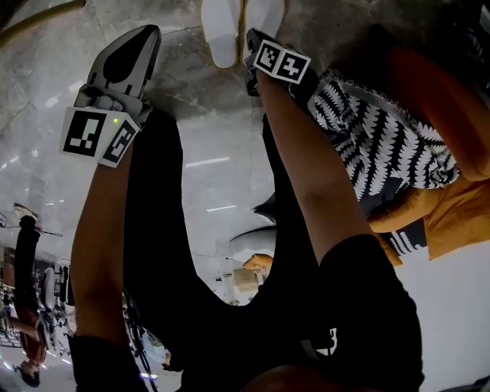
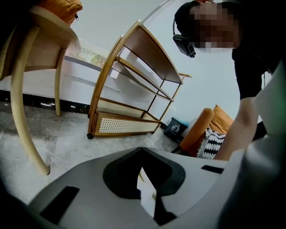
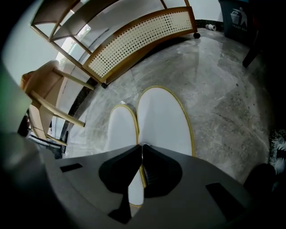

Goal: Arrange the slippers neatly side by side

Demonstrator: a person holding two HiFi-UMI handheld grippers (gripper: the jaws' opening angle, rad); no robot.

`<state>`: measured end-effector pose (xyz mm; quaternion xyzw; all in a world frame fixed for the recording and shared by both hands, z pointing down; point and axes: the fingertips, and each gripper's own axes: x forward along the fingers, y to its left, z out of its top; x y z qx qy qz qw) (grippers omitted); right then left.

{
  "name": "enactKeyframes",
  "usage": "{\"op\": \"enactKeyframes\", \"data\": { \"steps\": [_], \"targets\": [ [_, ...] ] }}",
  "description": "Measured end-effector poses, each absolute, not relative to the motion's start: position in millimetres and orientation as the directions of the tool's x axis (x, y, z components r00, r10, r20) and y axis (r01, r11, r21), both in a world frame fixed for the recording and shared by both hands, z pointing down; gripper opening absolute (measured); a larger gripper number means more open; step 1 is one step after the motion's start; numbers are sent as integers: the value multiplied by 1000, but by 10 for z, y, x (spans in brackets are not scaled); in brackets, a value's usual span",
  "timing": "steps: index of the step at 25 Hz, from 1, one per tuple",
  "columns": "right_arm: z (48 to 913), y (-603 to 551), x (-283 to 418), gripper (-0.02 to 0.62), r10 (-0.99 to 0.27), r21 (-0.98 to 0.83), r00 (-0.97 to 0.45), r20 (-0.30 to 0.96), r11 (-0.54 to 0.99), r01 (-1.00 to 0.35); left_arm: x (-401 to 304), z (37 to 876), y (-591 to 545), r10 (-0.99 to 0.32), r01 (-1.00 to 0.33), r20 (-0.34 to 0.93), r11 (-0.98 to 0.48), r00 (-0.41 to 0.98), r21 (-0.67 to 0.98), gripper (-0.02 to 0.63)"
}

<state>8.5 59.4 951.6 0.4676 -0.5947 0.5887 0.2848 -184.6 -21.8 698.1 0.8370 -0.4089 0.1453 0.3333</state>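
Note:
Two white slippers with yellow rims lie side by side on the grey marble floor, the left slipper [image 1: 222, 31] [image 3: 121, 129] touching the right slipper [image 1: 264, 17] [image 3: 163, 118]. My right gripper [image 1: 249, 36] [image 3: 142, 146] points steeply down, its jaws shut, with the tips over the seam where the two slippers meet; nothing shows between the jaws. My left gripper [image 1: 149, 32] [image 2: 142, 150] is held to the left of the slippers, apart from them, shut and empty, and faces a wooden shelf.
A wooden shelf rack with cane panels [image 2: 129, 123] [image 3: 143, 36] stands beyond the slippers. A wooden chair [image 2: 27, 89] is at the left. An orange sofa [image 1: 452, 207] with a black-and-white cushion [image 1: 383, 138] is at the right, and a dark bin [image 3: 237, 18] nearby.

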Motion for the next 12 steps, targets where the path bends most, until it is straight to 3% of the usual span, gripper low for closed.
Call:
{"op": "enactKeyframes", "data": {
  "steps": [10, 12],
  "targets": [
    [9521, 617, 68, 37, -168, -432, -416, 894, -72, -899, -1846, 6941, -223, -597, -790, 519, -430, 612, 437, 15],
    [9484, 630, 77, 167, -156, -425, -411, 898, -73, -902, -1828, 6905, -238, -598, -790, 517, -430, 612, 438, 15]
  ]
}}
